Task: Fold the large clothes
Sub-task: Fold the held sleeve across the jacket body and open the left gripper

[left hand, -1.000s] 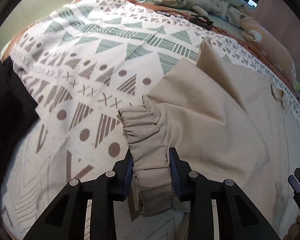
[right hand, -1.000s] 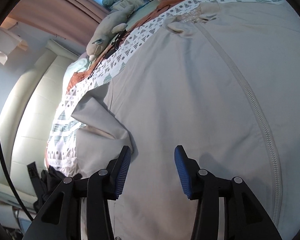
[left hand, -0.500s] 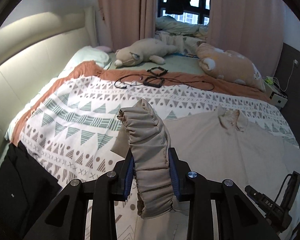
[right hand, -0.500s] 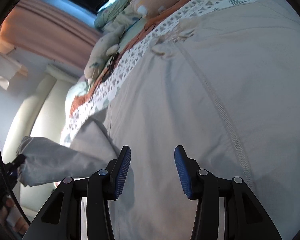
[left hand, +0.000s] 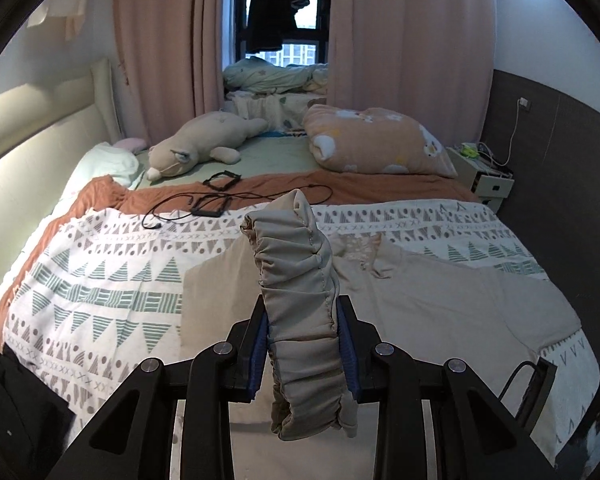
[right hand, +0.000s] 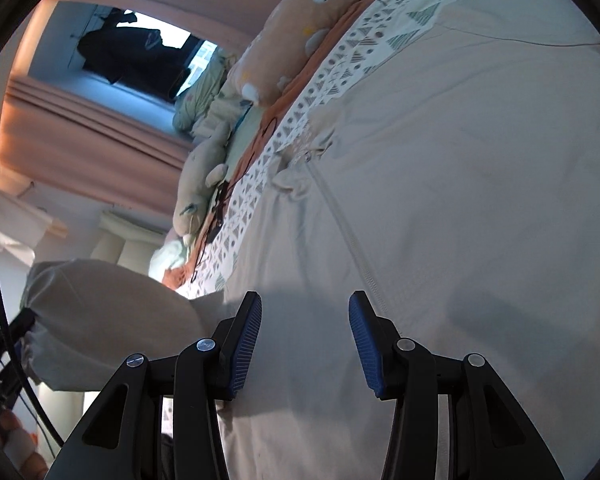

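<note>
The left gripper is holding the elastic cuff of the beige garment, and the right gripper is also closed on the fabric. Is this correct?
Not quite. The left gripper does hold the gathered cuff of the beige garment. The right gripper, however, is open: in the right wrist view its blue pads stand apart above the cloth with nothing between them.

Dim window light, fisheye-bent edges

One beige garment [left hand: 440, 300], one gathered cuff [left hand: 300, 304] between the jaws, one plush bear [left hand: 204, 146], two pillows beyond
</note>
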